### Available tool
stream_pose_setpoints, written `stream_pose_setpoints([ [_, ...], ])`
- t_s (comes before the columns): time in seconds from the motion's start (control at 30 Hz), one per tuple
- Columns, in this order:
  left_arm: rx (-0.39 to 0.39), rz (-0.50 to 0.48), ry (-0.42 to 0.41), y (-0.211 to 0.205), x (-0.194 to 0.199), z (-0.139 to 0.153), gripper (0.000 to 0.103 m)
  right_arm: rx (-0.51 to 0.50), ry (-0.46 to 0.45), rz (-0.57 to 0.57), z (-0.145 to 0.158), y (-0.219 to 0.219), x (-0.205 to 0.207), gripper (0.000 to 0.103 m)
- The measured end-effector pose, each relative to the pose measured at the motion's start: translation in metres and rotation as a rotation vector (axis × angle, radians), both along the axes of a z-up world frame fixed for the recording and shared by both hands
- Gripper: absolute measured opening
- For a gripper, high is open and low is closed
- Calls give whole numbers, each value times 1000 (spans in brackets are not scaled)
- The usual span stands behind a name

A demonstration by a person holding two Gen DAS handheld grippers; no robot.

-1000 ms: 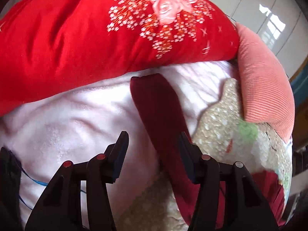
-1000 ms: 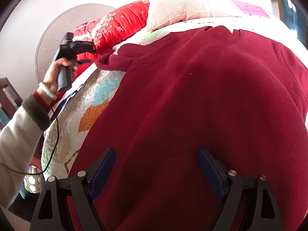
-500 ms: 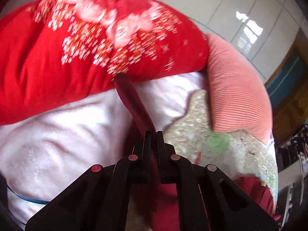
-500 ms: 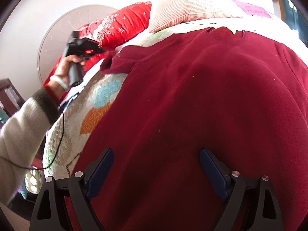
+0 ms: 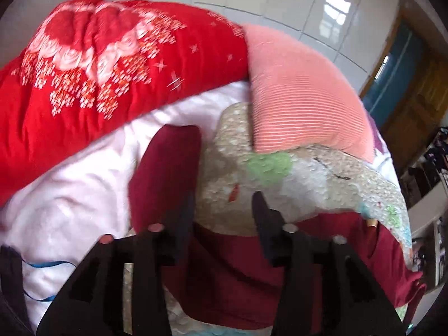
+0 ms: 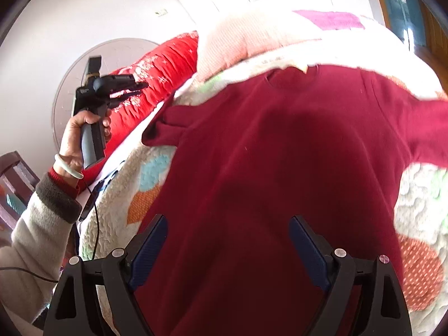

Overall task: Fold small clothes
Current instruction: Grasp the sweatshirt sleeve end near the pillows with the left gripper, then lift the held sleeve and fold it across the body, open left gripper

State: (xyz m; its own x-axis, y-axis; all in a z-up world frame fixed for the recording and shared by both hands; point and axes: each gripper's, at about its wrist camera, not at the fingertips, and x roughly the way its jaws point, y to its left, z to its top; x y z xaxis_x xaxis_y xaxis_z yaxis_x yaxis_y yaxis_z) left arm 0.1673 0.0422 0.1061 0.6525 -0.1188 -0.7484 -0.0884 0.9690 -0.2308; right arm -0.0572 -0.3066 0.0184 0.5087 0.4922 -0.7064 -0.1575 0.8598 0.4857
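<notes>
A dark red long-sleeved top (image 6: 266,168) lies spread flat on the quilted bed cover (image 6: 112,229). Its left sleeve (image 5: 165,173) lies loose, stretched out onto the pink sheet. My left gripper (image 5: 221,210) is open and empty, above the sleeve's base; it also shows in the right wrist view (image 6: 131,89), held up in the air. My right gripper (image 6: 226,240) is open and empty, low over the top's lower body.
A red flowered quilt (image 5: 98,78) and a pink ribbed pillow (image 5: 296,95) lie at the head of the bed. A pink sheet (image 5: 70,201) lies beside the quilted cover (image 5: 294,182). A thin cable (image 6: 95,224) hangs from the left gripper's handle.
My left gripper shut on the sleeve half a second ago, then opened and let it go. It has turned right and lifted. The right gripper has stayed open over the top.
</notes>
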Motion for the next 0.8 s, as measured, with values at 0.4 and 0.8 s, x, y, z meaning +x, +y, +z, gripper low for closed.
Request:
stream_pose_setpoints([
  [0.4, 537, 67, 184, -28, 72, -98, 53, -13, 21, 31, -22, -3, 14, 87],
  [0.8, 97, -287, -128, -89, -33, 26, 5, -44, -109, -62, 34, -34, 9, 87],
])
